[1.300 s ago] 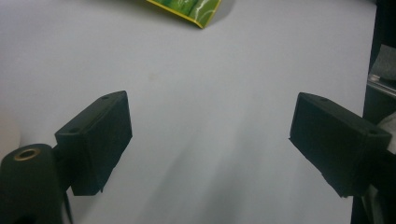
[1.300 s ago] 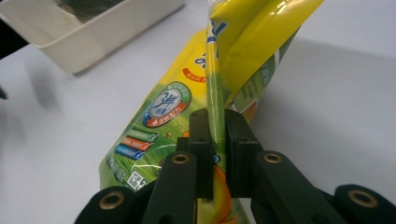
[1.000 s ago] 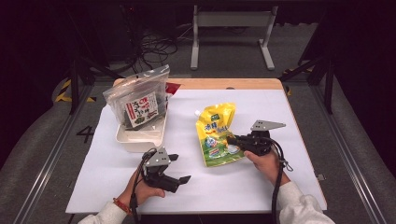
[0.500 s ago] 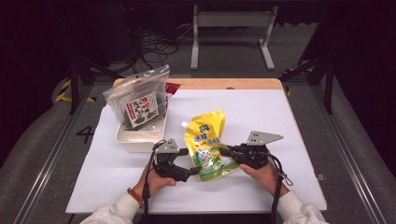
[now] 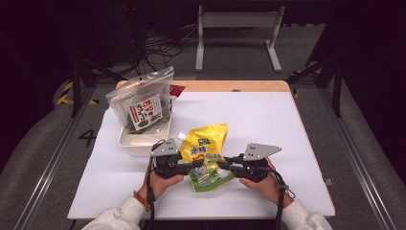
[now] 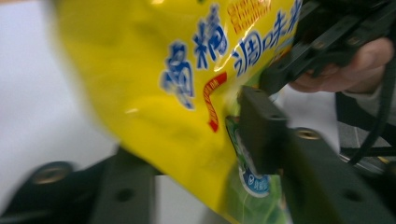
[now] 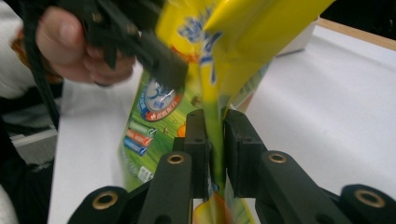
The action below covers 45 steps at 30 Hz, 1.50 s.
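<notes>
Risk here lies mainly in the grip of the left hand-held gripper. The yellow pouch is held above the white counter, between both hands, a little in front of the white tray that carries a clear bag of dark snacks. The right hand-held gripper is closed firmly on one thin edge of the pouch; in the right gripper view its two pads pinch the foil with no gap.

The left one has just been closing, with the pouch between its jaws. In the left gripper view one pad lies against the printed face, but the other jaw is blurred below the pouch, so I cannot tell for sure if both pads already press on it.

If the right side lets go too early, I think the pouch could slide out and drop on the counter, because the foil looks smooth and the filling seems soft and heavy. If both hands pull apart, the thin edge may crease or tear. The white spout points toward the tray, so a swing to that side could knock the snack bag, which leans upright and looks easy to tip.
</notes>
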{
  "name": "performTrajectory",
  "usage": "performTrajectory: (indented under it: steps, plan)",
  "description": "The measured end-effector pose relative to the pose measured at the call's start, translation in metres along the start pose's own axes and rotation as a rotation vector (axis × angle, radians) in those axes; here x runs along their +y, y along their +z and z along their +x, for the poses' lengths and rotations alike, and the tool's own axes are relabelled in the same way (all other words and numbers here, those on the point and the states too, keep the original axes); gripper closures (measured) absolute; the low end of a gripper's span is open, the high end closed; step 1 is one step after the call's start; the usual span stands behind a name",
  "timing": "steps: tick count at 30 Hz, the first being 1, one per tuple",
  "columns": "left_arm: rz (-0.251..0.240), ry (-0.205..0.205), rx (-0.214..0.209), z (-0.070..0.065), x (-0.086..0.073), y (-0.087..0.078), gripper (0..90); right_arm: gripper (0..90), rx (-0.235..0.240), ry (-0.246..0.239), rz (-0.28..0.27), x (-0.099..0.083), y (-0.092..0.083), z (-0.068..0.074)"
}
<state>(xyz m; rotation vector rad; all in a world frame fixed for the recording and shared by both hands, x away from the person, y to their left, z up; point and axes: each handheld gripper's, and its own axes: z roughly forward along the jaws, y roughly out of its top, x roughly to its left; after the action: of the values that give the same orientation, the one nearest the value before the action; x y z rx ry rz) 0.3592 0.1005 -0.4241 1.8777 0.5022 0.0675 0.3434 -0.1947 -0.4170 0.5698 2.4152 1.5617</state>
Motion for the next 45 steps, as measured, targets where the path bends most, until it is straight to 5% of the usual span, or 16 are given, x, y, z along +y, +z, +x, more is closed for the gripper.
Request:
performTrajectory:
  steps: [4, 13, 21, 22, 27, 35, 43, 45]
  plan:
    - [0.001, 0.049, -0.013, -0.005, 0.004, -0.004, 82.1, 77.6, -0.031, -0.024, 0.037, 0.001, 0.004, 0.004]
    - [0.013, 0.101, 0.016, -0.012, 0.007, 0.000, 75.6, 77.9, -0.059, -0.046, 0.030, 0.004, 0.005, 0.010]
    - [0.004, 0.108, 0.003, -0.011, 0.012, -0.008, 83.3, 74.4, -0.074, -0.067, 0.026, 0.008, 0.007, 0.016]
    - [0.005, 0.116, 0.008, -0.012, 0.012, -0.009, 83.7, 65.7, -0.070, -0.061, 0.025, 0.009, 0.007, 0.017]
    - [0.001, 0.115, -0.002, -0.008, 0.010, -0.014, 83.9, 52.0, -0.073, -0.045, 0.040, 0.010, 0.001, 0.019]
    - [-0.023, 0.105, 0.016, -0.001, 0.009, -0.025, 83.9, 37.4, -0.105, -0.034, 0.132, -0.007, -0.021, 0.021]
    - [-0.039, 0.113, 0.032, 0.000, 0.012, -0.036, 83.9, 24.9, -0.249, -0.069, 0.215, -0.028, -0.052, 0.018]
    - [-0.043, 0.112, 0.040, 0.000, 0.012, -0.039, 83.9, 24.2, -0.254, -0.060, 0.214, -0.030, -0.055, 0.018]
